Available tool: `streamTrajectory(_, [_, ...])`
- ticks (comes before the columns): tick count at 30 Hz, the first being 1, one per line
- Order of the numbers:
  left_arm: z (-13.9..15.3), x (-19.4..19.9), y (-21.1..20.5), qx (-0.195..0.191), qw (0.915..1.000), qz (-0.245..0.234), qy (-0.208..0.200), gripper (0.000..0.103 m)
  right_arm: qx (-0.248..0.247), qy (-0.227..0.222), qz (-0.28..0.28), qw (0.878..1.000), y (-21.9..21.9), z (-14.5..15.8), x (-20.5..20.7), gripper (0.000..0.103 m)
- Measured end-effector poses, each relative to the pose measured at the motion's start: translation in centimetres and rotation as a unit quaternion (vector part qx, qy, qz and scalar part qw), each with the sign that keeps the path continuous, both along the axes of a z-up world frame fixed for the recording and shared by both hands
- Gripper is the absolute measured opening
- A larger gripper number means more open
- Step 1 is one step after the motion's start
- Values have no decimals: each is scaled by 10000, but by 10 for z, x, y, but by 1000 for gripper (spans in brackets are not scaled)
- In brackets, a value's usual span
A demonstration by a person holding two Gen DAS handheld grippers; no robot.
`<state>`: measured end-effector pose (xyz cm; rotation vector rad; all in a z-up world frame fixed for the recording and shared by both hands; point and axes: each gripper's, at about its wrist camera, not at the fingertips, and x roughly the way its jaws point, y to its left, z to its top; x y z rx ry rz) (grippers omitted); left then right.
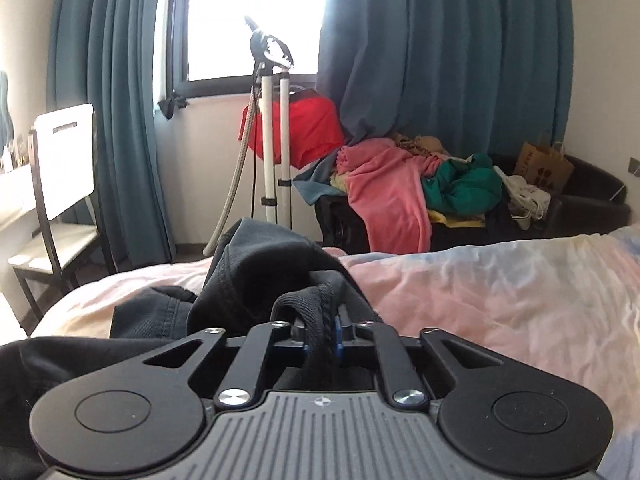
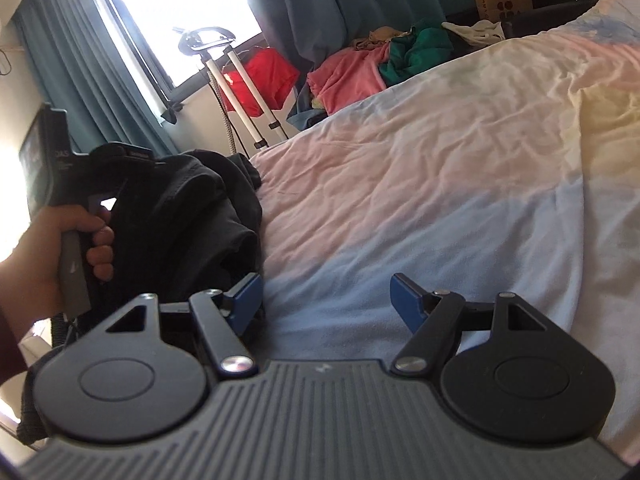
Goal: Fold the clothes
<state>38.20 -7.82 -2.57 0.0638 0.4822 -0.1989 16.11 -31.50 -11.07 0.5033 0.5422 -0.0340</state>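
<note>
Garment (image 1: 256, 280), dark, bunched at bed's (image 1: 500, 300) 9 o'clock edge; L gripper (image 1: 326, 334) pinches its ribbed hem, R gripper (image 2: 326, 300) spread, empty. Probably needs R to catch a 2nd edge.

The left matte-black two-finger gripper (image 1: 323, 334) has a grey ribbed housing with a small crosshair mark at its front edge; two round black discs flank the housing, each with a shallow circular recess; slim black link bars run forward from silver screw heads, with smaller silver screws at their far ends and triangular cut-outs in the outer arms; blue pads line the fingertips. The right matte-black two-finger gripper (image 2: 326, 300) shows the same grey ribs, discs, silver screws and blue rectangular pads (image 2: 406, 300). The person's left hand (image 2: 48, 256) emerges from a dark maroon sleeve (image 2: 10, 344).
</note>
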Motion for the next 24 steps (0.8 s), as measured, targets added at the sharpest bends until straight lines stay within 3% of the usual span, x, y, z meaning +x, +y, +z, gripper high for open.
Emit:
streamTrajectory(5, [25,-86,-15,24,9963,-677,-530,4,5,-103,-119,9999,-3,2,-7,74])
streamTrajectory(12, [5,-244,-9,-189,9903,-1271,-539,4,-279,-551,-169,9979,3,21,-38,74])
streamTrajectory(14, [-18,-270,-2,-227,9912,-1262,-325,4,-258,-595,-94,9979,3,24,-48,74])
streamTrajectory(17, [-36,-283,6,-361,9926,-1151,-170,4,-225,-660,84,9975,5,26,-58,73])
streamTrajectory(24, [-65,-289,26,-738,9940,-808,59,5,76,-658,542,9963,20,30,-63,52])
